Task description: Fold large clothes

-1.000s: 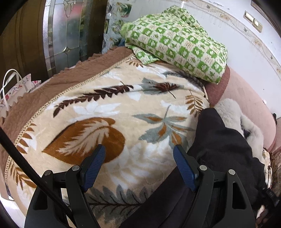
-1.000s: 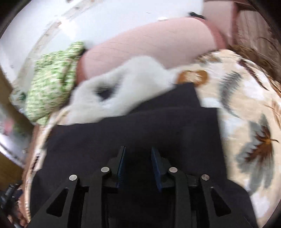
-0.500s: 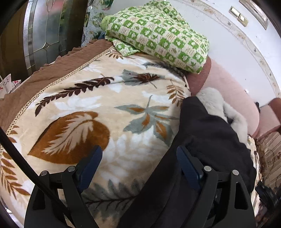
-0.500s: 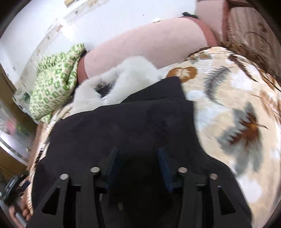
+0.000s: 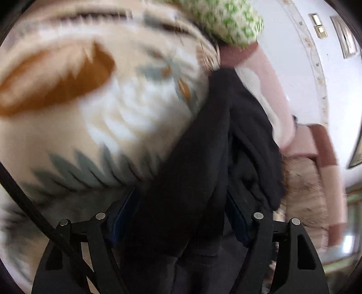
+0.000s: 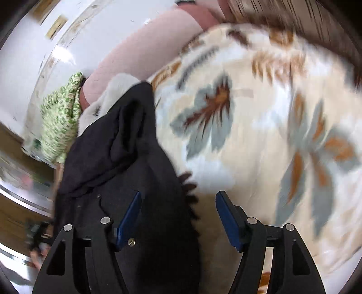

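So the black coat (image 5: pixel 226 140) is lying in a long bunched strip on the leaf-print blanket (image 5: pixel 126 108), its far end up by the pink headboard (image 5: pixel 271 74) where the white fur trim (image 6: pixel 117 83) pokes out next to the green checked quilt (image 5: pixel 230 20). Left gripper (image 5: pixel 181 210) is closing with a thick fold of the coat between its blue pads, though the blur means I can't tell if they're pressing it yet. Right gripper (image 6: pixel 178 214) is opening, its fingers spread over the coat's edge where it meets the blanket, gripping nothing.
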`<action>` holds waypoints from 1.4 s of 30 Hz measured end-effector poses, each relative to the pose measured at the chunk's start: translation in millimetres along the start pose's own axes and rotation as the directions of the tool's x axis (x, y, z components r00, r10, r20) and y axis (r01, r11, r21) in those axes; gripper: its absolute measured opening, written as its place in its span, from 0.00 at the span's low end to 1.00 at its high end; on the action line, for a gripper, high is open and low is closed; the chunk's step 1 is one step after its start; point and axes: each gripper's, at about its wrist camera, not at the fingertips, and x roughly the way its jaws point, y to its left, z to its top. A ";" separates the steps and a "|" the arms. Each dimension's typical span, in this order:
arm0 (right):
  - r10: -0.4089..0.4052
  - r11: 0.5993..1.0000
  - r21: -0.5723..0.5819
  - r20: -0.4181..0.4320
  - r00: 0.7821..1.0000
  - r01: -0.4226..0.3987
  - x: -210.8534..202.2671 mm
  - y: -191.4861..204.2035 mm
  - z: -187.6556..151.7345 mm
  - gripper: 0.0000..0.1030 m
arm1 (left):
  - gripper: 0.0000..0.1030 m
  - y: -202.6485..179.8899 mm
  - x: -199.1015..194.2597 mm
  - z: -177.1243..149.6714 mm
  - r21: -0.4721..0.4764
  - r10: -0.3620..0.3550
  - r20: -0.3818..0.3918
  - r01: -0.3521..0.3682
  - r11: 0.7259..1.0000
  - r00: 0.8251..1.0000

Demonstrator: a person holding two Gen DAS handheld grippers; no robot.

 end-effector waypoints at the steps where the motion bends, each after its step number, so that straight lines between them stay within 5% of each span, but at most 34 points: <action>1: 0.048 0.999 0.025 -0.023 0.999 -0.048 7.2 -1.9 -3.9 0.70 | 0.72 -0.4 0.4 -3.1 0.002 -0.006 0.005 0.006 1.000 1.000; 11: 0.154 0.988 0.031 -0.079 0.985 -0.152 21.8 6.9 -24.6 0.76 | 0.74 -28.4 -1.3 -57.1 0.202 0.053 -0.051 -0.041 0.979 0.997; 15: 0.306 0.950 0.118 -0.160 0.939 -0.290 22.9 2.1 -44.0 0.79 | 0.75 -21.2 -2.6 -58.8 0.179 0.031 -0.033 -0.025 0.983 0.999; 20: 0.364 0.931 0.096 -0.226 0.904 -0.351 23.8 16.3 -77.2 0.79 | 0.80 -21.0 3.6 -55.0 0.205 0.026 -0.045 -0.017 0.979 0.999; 27: 0.258 0.964 -0.025 -0.138 0.956 -0.264 15.2 39.6 -93.1 0.78 | 0.88 -39.2 11.3 -67.0 0.257 0.113 0.009 -0.112 0.960 0.994; 31: 0.218 0.968 -0.115 -0.052 0.975 -0.222 -4.4 52.4 -97.1 0.49 | 0.80 -63.3 11.6 -89.0 0.350 0.198 0.029 -0.196 0.916 0.980; 34: 0.270 0.957 -0.108 -0.020 0.963 -0.270 -12.9 55.6 -92.0 0.45 | 0.76 -79.4 8.0 -100.1 0.415 0.230 0.082 -0.243 0.877 0.970; 40: 0.224 0.972 -0.045 -0.095 0.970 -0.229 19.8 54.1 -99.6 0.65 | 0.83 -44.1 15.7 -78.9 0.212 0.118 0.023 -0.120 0.970 0.993; 42: 0.198 0.979 -0.044 -0.073 0.978 -0.201 26.1 56.7 -104.9 0.65 | 0.85 -42.9 13.1 -79.6 0.163 0.089 0.043 -0.095 0.982 0.995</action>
